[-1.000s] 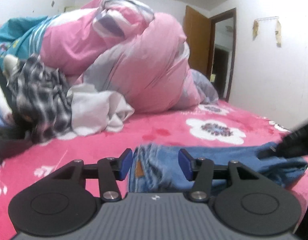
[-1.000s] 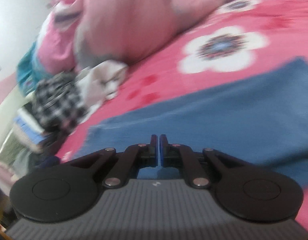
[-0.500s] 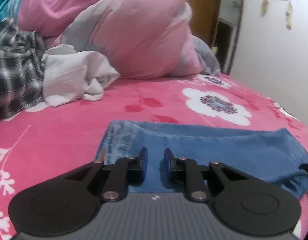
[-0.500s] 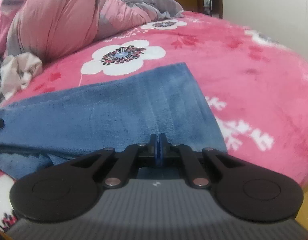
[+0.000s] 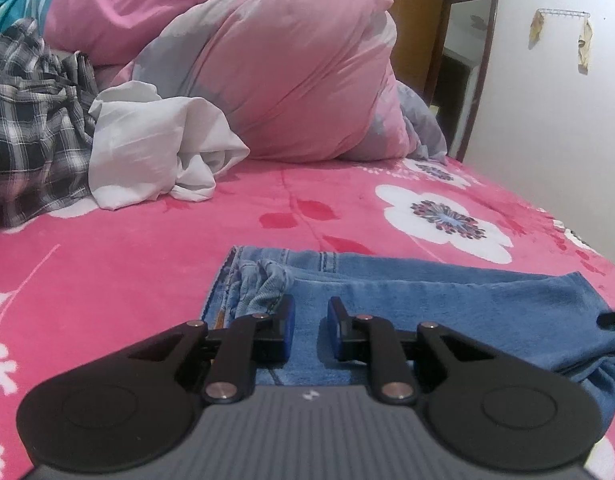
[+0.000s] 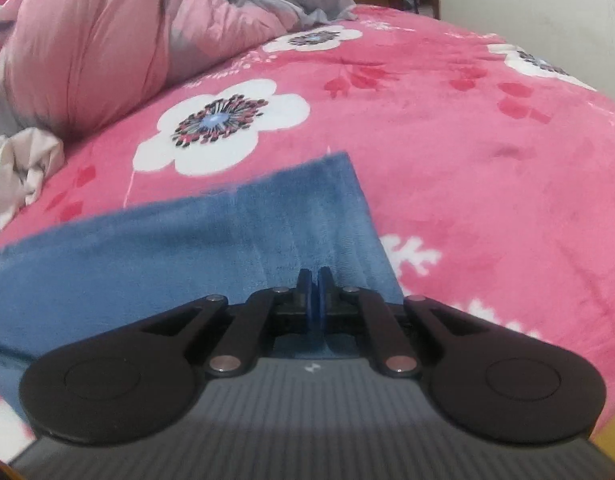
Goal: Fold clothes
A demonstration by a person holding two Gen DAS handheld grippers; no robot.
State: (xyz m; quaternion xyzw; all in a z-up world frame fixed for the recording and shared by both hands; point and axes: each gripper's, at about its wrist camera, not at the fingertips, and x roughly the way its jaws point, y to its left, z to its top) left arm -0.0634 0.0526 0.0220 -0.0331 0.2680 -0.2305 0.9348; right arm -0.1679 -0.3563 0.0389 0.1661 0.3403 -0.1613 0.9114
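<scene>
- Jeans lie flat on the pink floral blanket, waistband end on the left in the left view.
- Left gripper: low over the waistband end, jaws slightly apart, having just narrowed; denim below the pads, no pinch visible.
- Right gripper: jaws pressed together at the jeans' near edge; whether fabric is caught, cannot tell.
- White garment and plaid shirt heaped beside the duvet.

Pink floral bed: jeans, white cloth, plaid shirt, duvet.
</scene>
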